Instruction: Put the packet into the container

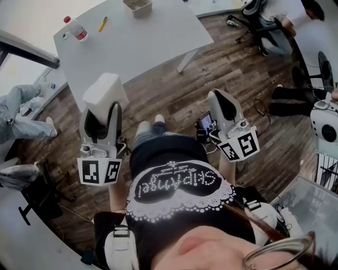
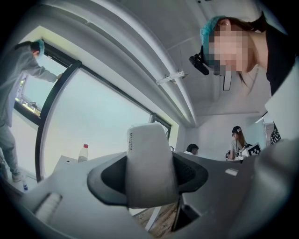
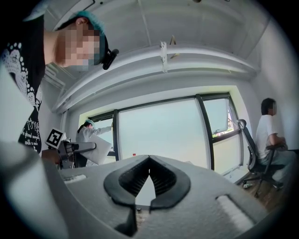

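Observation:
A white packet (image 1: 105,91) sticks up from between the jaws of my left gripper (image 1: 103,109), which is shut on it and held over the wooden floor in front of the table. In the left gripper view the packet (image 2: 148,163) fills the gap between the two dark pads. The container (image 1: 138,6), a small grey-brown tub, stands at the far edge of the white table (image 1: 132,50). My right gripper (image 1: 222,97) hangs beside me on the right, shut with nothing in it; its tips (image 3: 148,161) meet in the right gripper view.
A clear bottle with a red cap (image 1: 76,29) and a yellow pen (image 1: 102,23) lie at the table's far left. People sit on office chairs (image 1: 274,31) at the right and stand by the windows. A table leg (image 1: 187,59) slants down at the near corner.

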`<action>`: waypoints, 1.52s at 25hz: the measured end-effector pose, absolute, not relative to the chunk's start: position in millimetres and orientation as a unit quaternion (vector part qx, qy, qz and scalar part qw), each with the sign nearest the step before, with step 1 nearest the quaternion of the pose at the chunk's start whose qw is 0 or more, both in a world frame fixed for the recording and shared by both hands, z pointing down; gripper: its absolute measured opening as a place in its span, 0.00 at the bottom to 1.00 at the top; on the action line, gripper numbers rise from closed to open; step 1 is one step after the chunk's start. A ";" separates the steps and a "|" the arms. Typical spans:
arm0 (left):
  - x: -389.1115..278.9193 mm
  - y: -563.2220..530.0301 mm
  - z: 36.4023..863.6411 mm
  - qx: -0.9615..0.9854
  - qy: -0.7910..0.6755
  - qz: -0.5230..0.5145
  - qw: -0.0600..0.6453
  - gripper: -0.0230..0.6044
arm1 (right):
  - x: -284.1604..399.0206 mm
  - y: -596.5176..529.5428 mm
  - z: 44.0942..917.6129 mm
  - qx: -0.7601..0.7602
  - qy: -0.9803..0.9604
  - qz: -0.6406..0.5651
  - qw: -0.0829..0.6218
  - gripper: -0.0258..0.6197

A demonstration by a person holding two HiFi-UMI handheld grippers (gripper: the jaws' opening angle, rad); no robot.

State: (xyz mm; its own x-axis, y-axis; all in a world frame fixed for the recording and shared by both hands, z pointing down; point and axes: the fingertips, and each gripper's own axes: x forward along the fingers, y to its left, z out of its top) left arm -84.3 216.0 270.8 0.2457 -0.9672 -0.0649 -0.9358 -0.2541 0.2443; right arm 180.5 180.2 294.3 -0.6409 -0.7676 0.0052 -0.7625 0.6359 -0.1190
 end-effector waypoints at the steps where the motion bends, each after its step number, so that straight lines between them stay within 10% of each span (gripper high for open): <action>1: -82.3 215.3 272.4 0.786 -0.605 -0.101 0.080 0.47 | 181.9 179.6 294.8 -0.424 0.904 -0.056 0.022 0.04; 38: -133.2 49.2 279.9 0.817 -0.557 -0.094 0.113 0.46 | 122.2 37.5 290.1 -0.469 0.880 -0.075 0.012 0.04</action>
